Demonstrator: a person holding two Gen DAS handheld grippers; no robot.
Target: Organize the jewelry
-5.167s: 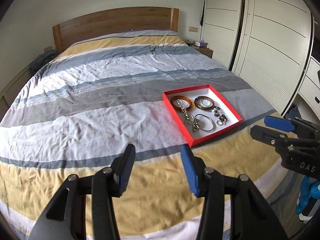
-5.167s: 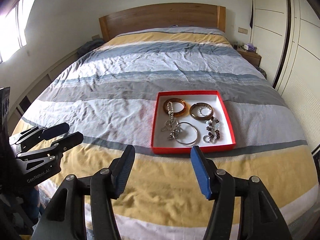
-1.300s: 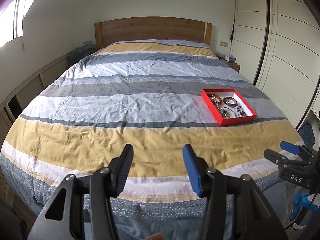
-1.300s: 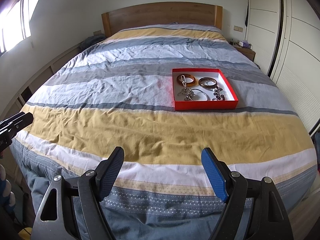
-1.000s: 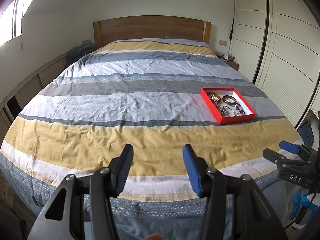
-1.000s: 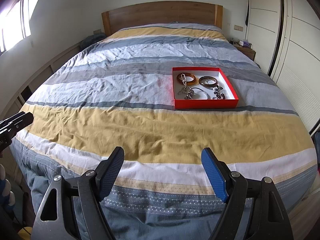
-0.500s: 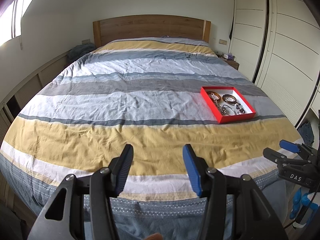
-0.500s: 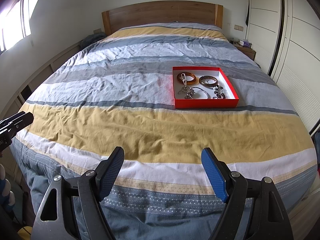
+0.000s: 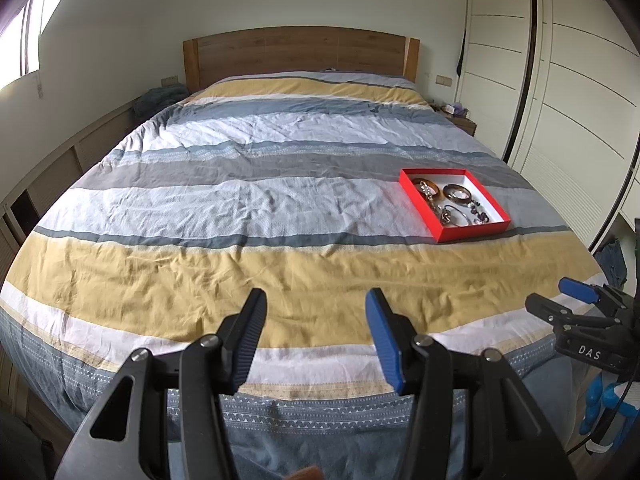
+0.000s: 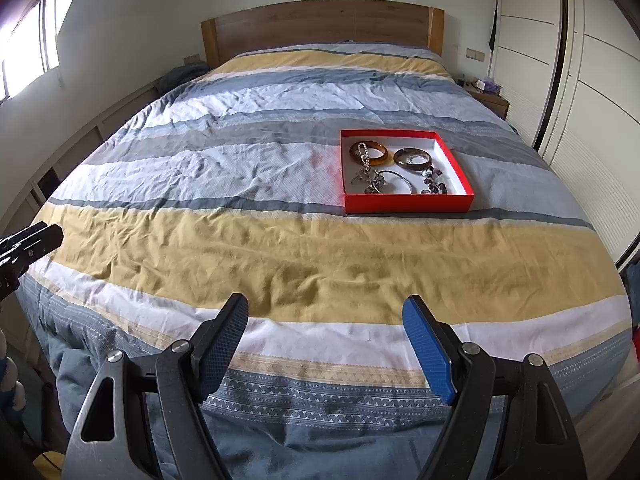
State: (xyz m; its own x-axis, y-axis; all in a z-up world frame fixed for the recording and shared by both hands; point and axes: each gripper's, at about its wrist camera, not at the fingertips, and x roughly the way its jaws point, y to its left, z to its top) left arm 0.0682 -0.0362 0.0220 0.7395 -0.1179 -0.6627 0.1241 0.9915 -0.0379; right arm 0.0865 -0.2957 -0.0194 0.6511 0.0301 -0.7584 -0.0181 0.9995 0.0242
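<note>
**Two open grippers held at the foot of a bed, jewelry tray lying further up**

While both grippers hung over the foot of a made bed, neither held anything. The left gripper (image 9: 316, 316) pointed forward and downward over the striped duvet (image 9: 248, 208), its two fingers parted with only bedding visible between them. The right gripper (image 10: 326, 334) was angled the same way, its fingers spread wider, also with nothing between them. In the left wrist view the right gripper appeared at the right edge, beside the bed's corner.

Nothing lay on the duvet between the grippers and the tray. A wooden headboard (image 10: 320, 24) stood at the far end, white wardrobe doors (image 10: 592, 92) ran along the right side, and a small nightstand (image 10: 490, 98) sat beside the headboard.

A shallow red tray (image 10: 408, 204) with a white inside rested on the duvet, right of centre and well apart from both grippers. It held an amber bangle (image 10: 370, 155), a darker brown bangle (image 10: 413, 159), a thin silver bangle (image 10: 396, 182), a pale beaded strand and some dark beaded pieces, loosely tangled.
</note>
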